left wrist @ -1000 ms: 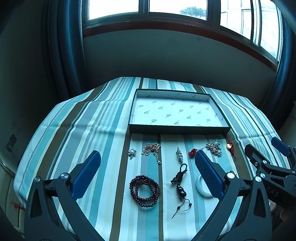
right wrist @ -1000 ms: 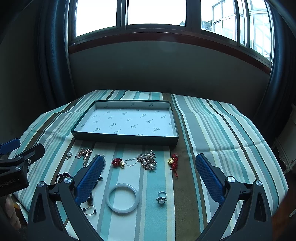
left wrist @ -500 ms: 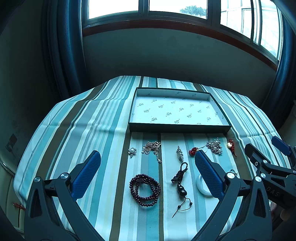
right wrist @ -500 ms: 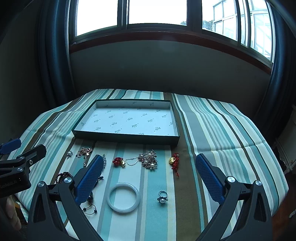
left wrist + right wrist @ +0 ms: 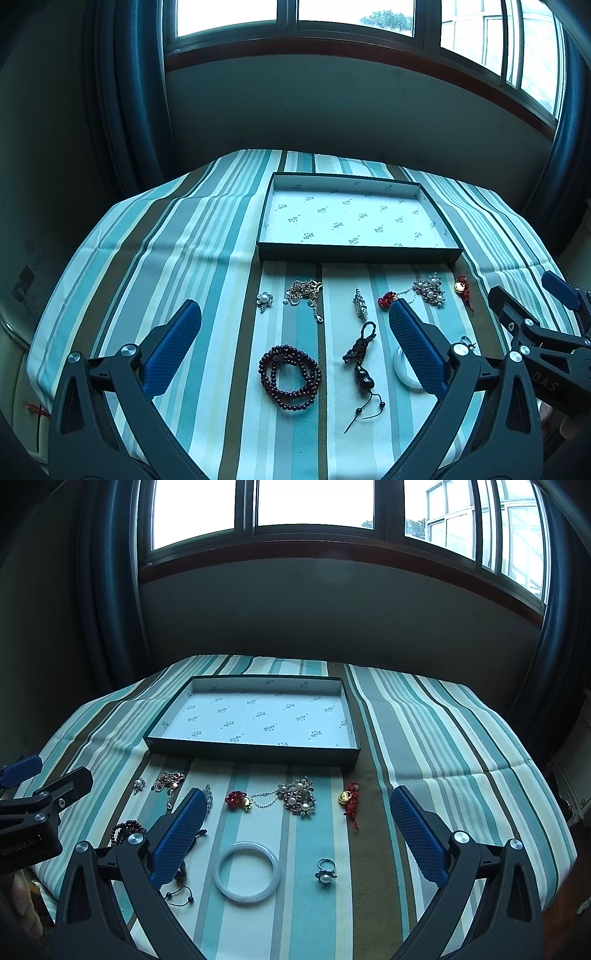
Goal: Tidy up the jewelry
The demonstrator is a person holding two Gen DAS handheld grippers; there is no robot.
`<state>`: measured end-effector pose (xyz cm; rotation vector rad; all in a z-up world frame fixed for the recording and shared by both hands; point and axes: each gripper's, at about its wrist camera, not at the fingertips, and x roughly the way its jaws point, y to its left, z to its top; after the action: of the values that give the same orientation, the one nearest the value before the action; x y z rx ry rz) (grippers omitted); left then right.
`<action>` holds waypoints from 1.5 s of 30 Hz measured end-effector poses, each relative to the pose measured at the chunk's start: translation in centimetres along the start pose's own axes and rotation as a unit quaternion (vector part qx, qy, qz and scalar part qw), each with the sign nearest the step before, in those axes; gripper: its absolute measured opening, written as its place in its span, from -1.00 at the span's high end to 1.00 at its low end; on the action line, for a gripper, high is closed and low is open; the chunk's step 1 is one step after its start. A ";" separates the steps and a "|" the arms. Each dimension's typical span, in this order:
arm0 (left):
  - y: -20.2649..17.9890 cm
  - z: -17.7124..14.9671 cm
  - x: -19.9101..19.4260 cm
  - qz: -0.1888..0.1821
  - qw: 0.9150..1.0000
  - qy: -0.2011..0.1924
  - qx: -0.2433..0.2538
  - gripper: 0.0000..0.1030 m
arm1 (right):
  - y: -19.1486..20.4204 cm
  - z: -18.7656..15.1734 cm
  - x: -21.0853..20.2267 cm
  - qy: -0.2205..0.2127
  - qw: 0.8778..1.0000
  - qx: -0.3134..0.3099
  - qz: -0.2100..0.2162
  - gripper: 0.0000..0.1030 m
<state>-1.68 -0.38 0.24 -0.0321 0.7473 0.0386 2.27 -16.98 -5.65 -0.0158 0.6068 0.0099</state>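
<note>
**Striped cloth, shallow tray, jewelry laid out before it**

A table under a striped tablecloth [image 5: 424,738] in teal, white, grey and olive fills both views; the cloth shows fold creases and hangs over the edges. On it sits a shallow dark-walled tray [image 5: 255,751] lined with white printed paper, nothing lying inside. Behind the tray a plain grey wall rises to a wood-trimmed window [image 5: 314,502], bright with daylight; dark blue curtains [image 5: 107,590] hang at either side.

All the jewelry lies on the cloth on the near side of the tray. Closest to the tray's front wall runs a row: a small pearl brooch [image 5: 264,300], a tangled gold chain [image 5: 306,291], a slim silver piece [image 5: 360,305], a red bead cluster [image 5: 236,799] linked by chain to a pearl-and-silver cluster [image 5: 300,798], and a gold charm on red cord [image 5: 349,800]. Farther from the tray lie a dark red beaded bracelet [image 5: 290,376], a dark knotted cord pendant [image 5: 362,354], a white bangle [image 5: 246,872] and a pearl ring [image 5: 325,872].

The left gripper [image 5: 293,343] hovers with fingers wide apart above the bracelet and pendant, holding nothing; the right gripper [image 5: 297,830] is likewise spread wide over the bangle and ring, empty.
</note>
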 end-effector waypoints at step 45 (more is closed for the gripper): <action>2.3 -5.0 9.1 -0.007 0.989 0.145 0.006 -0.96 | -3.4 -4.6 7.7 0.130 0.991 0.039 0.003 -0.92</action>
<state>1.44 1.92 -9.64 -0.0322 1.0387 0.0170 6.02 -20.42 -13.82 0.0623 0.8681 -0.0106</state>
